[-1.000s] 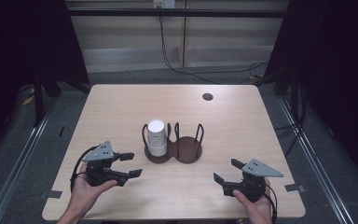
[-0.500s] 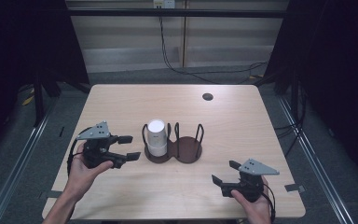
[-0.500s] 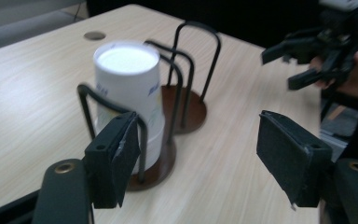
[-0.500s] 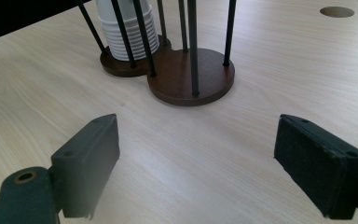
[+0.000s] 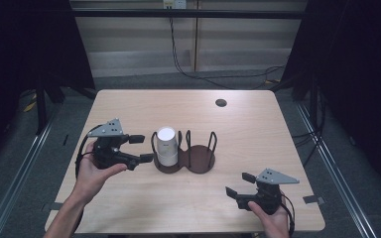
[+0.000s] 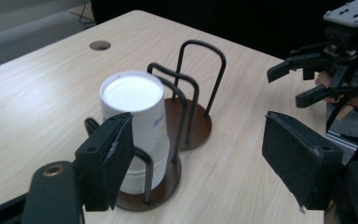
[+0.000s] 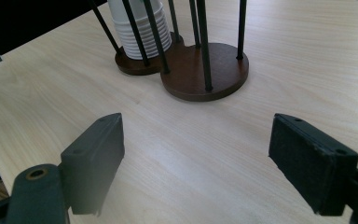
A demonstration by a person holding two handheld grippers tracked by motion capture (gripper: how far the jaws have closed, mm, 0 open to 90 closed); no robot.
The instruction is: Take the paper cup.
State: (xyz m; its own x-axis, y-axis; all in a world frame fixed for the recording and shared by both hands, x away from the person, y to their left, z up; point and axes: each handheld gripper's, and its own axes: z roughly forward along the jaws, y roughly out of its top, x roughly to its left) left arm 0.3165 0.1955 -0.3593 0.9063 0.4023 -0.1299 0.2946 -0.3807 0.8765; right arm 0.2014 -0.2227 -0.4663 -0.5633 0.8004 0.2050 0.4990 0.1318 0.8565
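A stack of white paper cups (image 5: 166,146) stands upside down in the left bay of a brown two-bay holder (image 5: 202,162) with black wire hoops; the right bay is bare. My left gripper (image 5: 144,148) hovers just left of the stack, pointing at it. It is open, its jaws have just been opening, and nothing is between them. In the left gripper view the stack (image 6: 133,100) rises beyond the left jaw. My right gripper (image 5: 237,183) rests low near the table's front right. It is open, its jaws have just been closing a little, and only bare table (image 7: 186,140) shows between them.
A small round hole (image 5: 221,102) sits in the wooden table top at the back right. The table's front edge runs close behind both hands. Dark floor, metal rails and cables surround the table.
The left gripper has risen and moved in from the front left toward the cup stack, and its jaws stand wider. The right gripper has stayed in place.
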